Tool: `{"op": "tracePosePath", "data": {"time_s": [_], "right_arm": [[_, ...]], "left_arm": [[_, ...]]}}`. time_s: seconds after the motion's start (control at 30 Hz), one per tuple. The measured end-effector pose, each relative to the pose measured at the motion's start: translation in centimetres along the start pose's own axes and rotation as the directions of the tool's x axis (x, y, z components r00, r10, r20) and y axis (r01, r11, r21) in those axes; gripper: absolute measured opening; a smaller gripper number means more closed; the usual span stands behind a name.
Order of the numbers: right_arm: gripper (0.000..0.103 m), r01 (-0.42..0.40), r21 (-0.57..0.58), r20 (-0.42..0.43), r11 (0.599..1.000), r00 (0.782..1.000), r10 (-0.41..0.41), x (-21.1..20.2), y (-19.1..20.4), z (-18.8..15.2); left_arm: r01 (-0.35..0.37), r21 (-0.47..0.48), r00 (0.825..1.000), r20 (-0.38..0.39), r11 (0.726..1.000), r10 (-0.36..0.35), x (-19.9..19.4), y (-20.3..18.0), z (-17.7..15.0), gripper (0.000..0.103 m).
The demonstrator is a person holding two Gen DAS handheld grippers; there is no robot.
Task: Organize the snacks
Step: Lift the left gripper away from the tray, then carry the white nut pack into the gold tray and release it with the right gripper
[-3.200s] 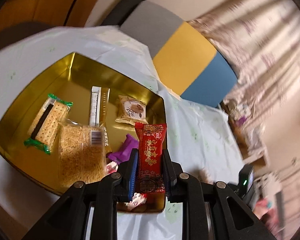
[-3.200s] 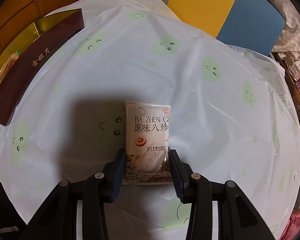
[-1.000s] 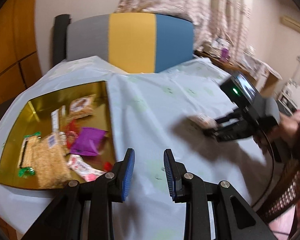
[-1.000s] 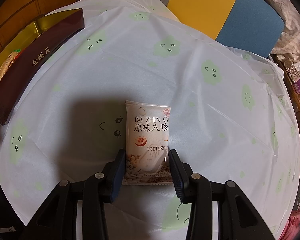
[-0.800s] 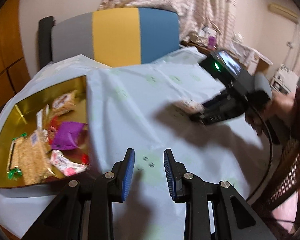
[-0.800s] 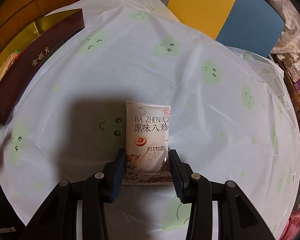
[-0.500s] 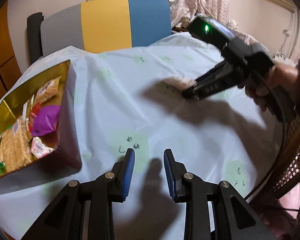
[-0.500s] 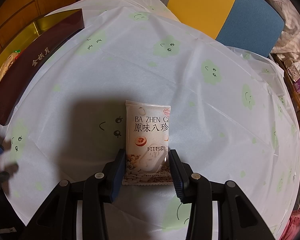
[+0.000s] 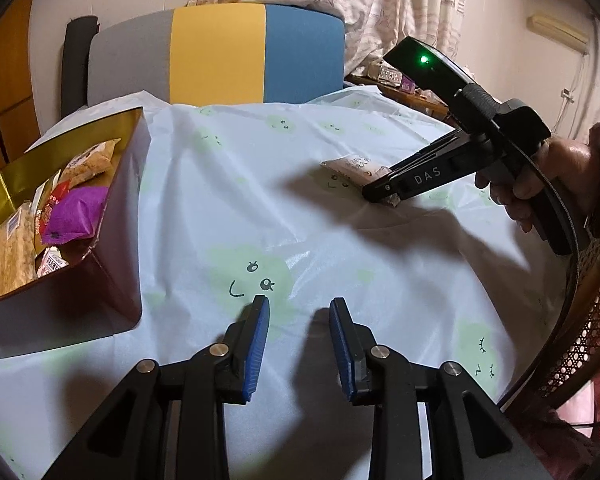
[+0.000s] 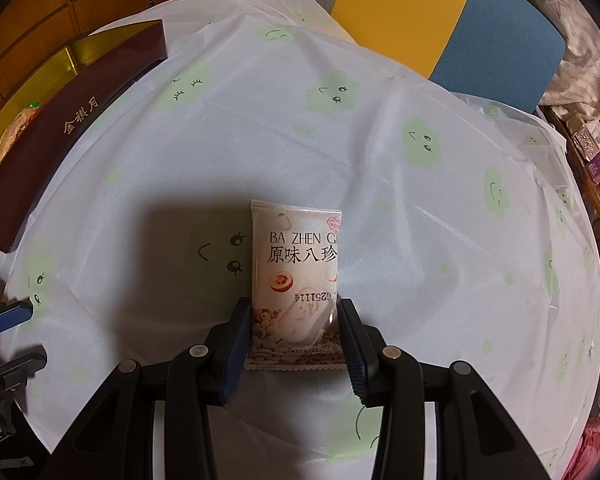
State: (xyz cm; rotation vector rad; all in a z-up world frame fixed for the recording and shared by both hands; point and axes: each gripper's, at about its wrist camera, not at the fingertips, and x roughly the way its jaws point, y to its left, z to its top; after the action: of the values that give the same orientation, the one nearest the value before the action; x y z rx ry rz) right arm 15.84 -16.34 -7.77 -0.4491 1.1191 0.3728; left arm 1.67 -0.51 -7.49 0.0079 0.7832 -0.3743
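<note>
- The white snack packet point(image 10: 296, 280) lies flat on the tablecloth point(image 10: 380, 160), long axis running straight away from your right gripper point(image 10: 294, 312), near end between its pads
- It reads "BA ZHEN G", "原味八珍", with an inverted date code
- Those pads pinch its side edges
- Your left gripper point(image 9: 298, 312), far to that gripper's left, stands slightly apart with nothing between
- Beyond, the gold-lined box point(image 10: 40, 148) reads "金祺月"

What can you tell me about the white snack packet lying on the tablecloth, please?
The white snack packet is a flat, glossy sealed pouch printed with "BA ZHEN", Chinese characters, a date code and pictures of nuts and seeds. It lies flat on the cloud-patterned tablecloth, apart from the gold box. The right gripper straddles its near end, pads against both side edges.
</note>
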Motion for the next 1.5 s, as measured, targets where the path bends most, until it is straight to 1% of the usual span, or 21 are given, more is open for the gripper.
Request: {"op": "tracePosePath", "data": {"time_s": [0.23, 0.5, 0.53, 0.6, 0.73, 0.8, 0.87, 0.93, 1.0, 1.03, 1.1, 1.17, 1.23, 1.3, 1.37, 1.47, 1.5], "right_arm": [[0.043, -0.009, 0.038, -0.005, 0.999, 1.0, 0.01, -0.1, -0.4, 0.0], [0.042, -0.017, 0.123, -0.051, 0.992, 0.998, 0.023, -0.3, -1.0, 0.8], [0.042, -0.026, 0.133, -0.055, 0.991, 0.998, 0.033, -0.5, -1.0, 1.0], [0.042, -0.045, 0.121, -0.035, 0.992, 0.998, 0.05, -1.3, -0.4, 1.5], [0.042, -0.124, 0.099, -0.007, 0.987, 0.992, 0.126, -2.8, 1.5, 2.9], [0.042, -0.171, 0.07, 0.006, 0.983, 0.985, 0.171, -3.5, 3.1, 4.1], [0.042, -0.235, 0.033, 0.023, 0.971, 0.972, 0.234, -4.5, 4.6, 5.4], [0.042, -0.295, -0.029, 0.051, 0.955, 0.954, 0.297, -5.9, 6.6, 7.0], [0.042, -0.33, -0.081, 0.071, 0.941, 0.939, 0.335, -7.0, 8.6, 8.2], [0.042, -0.352, -0.116, 0.084, 0.929, 0.928, 0.362, -8.0, 10.0, 9.1], [0.042, -0.379, -0.155, 0.095, 0.912, 0.914, 0.395, -8.6, 11.5, 10.3], [0.042, -0.401, -0.193, 0.094, 0.896, 0.901, 0.423, -8.8, 13.1, 11.9], [0.042, -0.412, -0.223, 0.083, 0.883, 0.895, 0.439, -8.3, 14.6, 13.0], [0.042, -0.412, -0.239, 0.075, 0.879, 0.895, 0.44, -7.4, 15.9, 14.4], [0.042, -0.395, -0.253, 0.072, 0.883, 0.903, 0.425, -6.6, 17.3, 15.4], [0.043, -0.353, -0.288, 0.054, 0.89, 0.922, 0.383, -4.8, 19.2, 16.6], [0.043, -0.319, -0.311, 0.051, 0.895, 0.935, 0.351, -4.0, 19.8, 16.7]], "left_arm": [[0.007, -0.005, 1.0, 0.017, 1.0, -0.007, -0.1, 0.2, -0.2, 0.032], [0.026, -0.014, 0.999, 0.021, 1.0, -0.026, -0.3, 0.6, -0.4, 0.032], [0.027, -0.014, 0.999, 0.023, 1.0, -0.027, -0.3, 0.6, -0.4, 0.032], [0.028, -0.015, 0.999, 0.024, 1.0, -0.028, -0.4, 0.7, -0.5, 0.032], [0.035, -0.021, 0.999, 0.026, 0.999, -0.035, -0.3, 0.8, -0.5, 0.032], [0.036, -0.017, 0.999, 0.028, 0.999, -0.035, -0.3, 0.8, -0.5, 0.032], [0.033, -0.013, 0.999, 0.031, 0.999, -0.032, -0.3, 0.8, -0.5, 0.032], [0.039, -0.021, 0.999, 0.032, 0.999, -0.039, -0.3, 0.9, -0.5, 0.032], [0.046, -0.028, 0.998, 0.033, 0.999, -0.045, -0.3, 1.1, -0.5, 0.032], [0.046, -0.026, 0.998, 0.034, 0.999, -0.045, -0.3, 1.0, -0.5, 0.032], [0.042, -0.016, 0.998, 0.037, 0.999, -0.042, -0.3, 0.9, -0.6, 0.032], [0.044, -0.017, 0.998, 0.039, 0.999, -0.044, -0.3, 1.0, -0.6, 0.032], [0.046, -0.019, 0.998, 0.04, 0.999, -0.046, -0.2, 0.9, -0.6, 0.032], [0.053, -0.029, 0.998, 0.04, 0.998, -0.052, -0.2, 1.0, -0.6, 0.032], [0.069, -0.047, 0.997, 0.039, 0.997, -0.067, -0.2, 1.3, -0.5, 0.032], [0.082, -0.057, 0.996, 0.039, 0.995, -0.079, -0.2, 1.4, -0.5, 0.032], [0.081, -0.055, 0.996, 0.04, 0.995, -0.079, -0.2, 1.4, -0.5, 0.032]]}}
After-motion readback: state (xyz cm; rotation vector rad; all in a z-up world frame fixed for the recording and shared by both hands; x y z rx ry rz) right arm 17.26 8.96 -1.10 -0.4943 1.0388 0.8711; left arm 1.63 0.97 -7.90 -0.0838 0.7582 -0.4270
